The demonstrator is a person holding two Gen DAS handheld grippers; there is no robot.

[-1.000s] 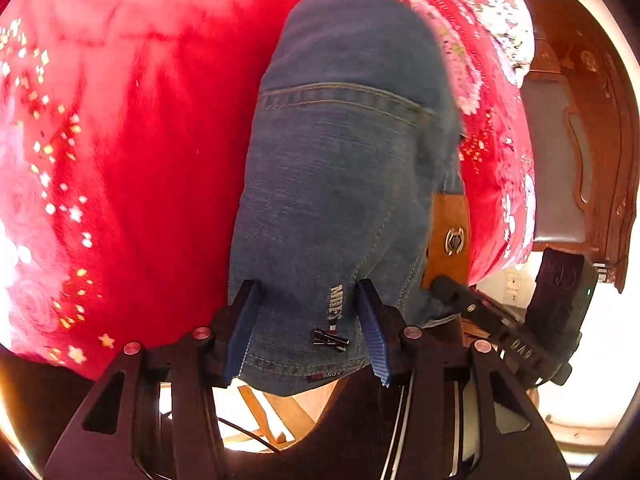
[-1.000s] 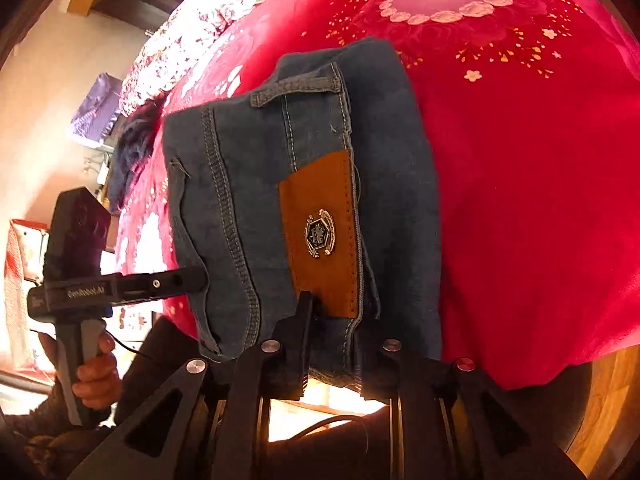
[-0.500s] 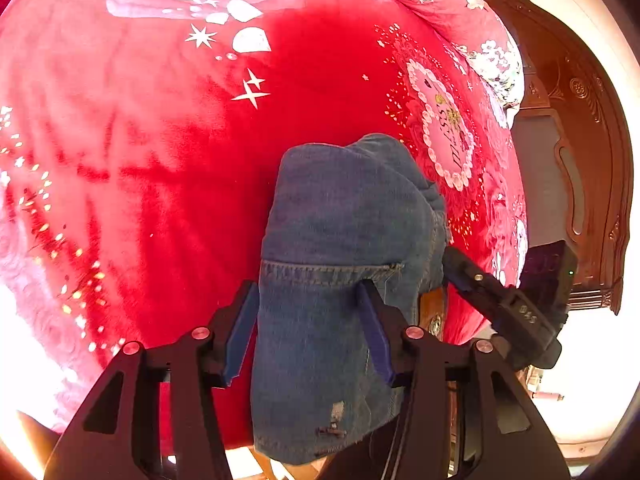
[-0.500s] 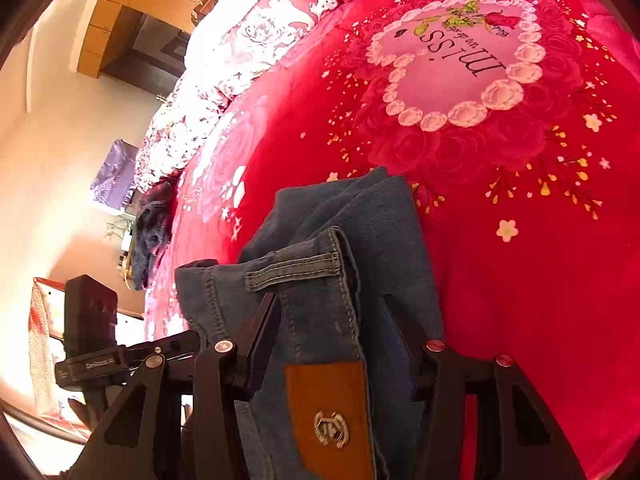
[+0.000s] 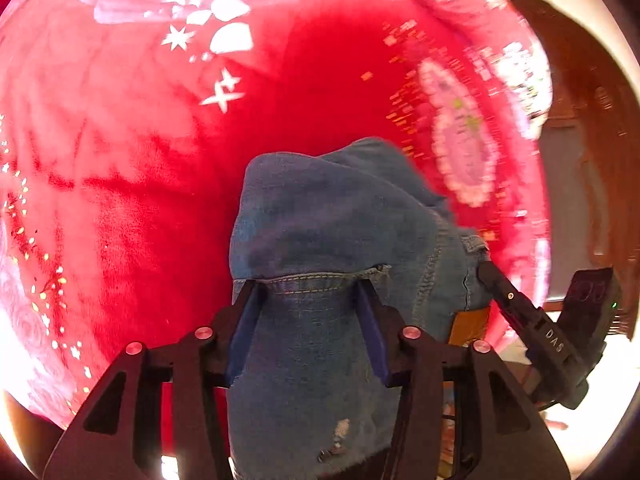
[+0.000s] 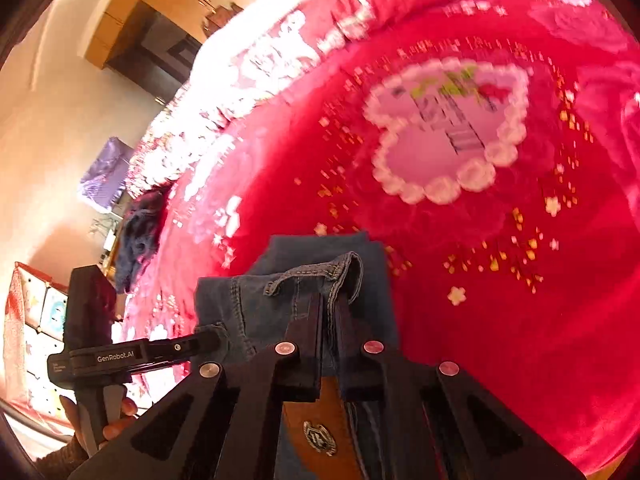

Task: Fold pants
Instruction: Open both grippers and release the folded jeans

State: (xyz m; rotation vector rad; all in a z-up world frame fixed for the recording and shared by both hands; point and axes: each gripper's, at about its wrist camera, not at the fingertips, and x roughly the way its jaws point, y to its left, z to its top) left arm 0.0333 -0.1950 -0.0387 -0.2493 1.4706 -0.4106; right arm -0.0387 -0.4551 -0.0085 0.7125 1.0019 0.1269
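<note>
The pants are folded blue jeans (image 5: pixel 320 224) lying on a red floral bedspread (image 5: pixel 132 184), with a brown leather waistband patch (image 6: pixel 320 432). My left gripper (image 5: pixel 308 300) is open, its blue pads on either side of the back pocket seam, the denim running between them. My right gripper (image 6: pixel 330 312) is shut on the waistband of the jeans (image 6: pixel 280 304), pinching a raised fold of denim near a belt loop. The right gripper shows in the left wrist view (image 5: pixel 500 284) at the jeans' right edge. The left gripper shows in the right wrist view (image 6: pixel 208 340) touching the jeans' left edge.
The bedspread (image 6: pixel 520 320) has a pink heart patch (image 6: pixel 448 128). A dark blue garment (image 6: pixel 138 240) lies at the bed's far left edge. A wooden wardrobe (image 6: pixel 160 24) stands beyond. A dark wooden headboard (image 5: pixel 592 140) is at the right. The bed's near edge is just under both grippers.
Both grippers moved forward along the jeans from the bed's edge. The right gripper, open half a second ago, has shut on the waistband. The left gripper stays open.
</note>
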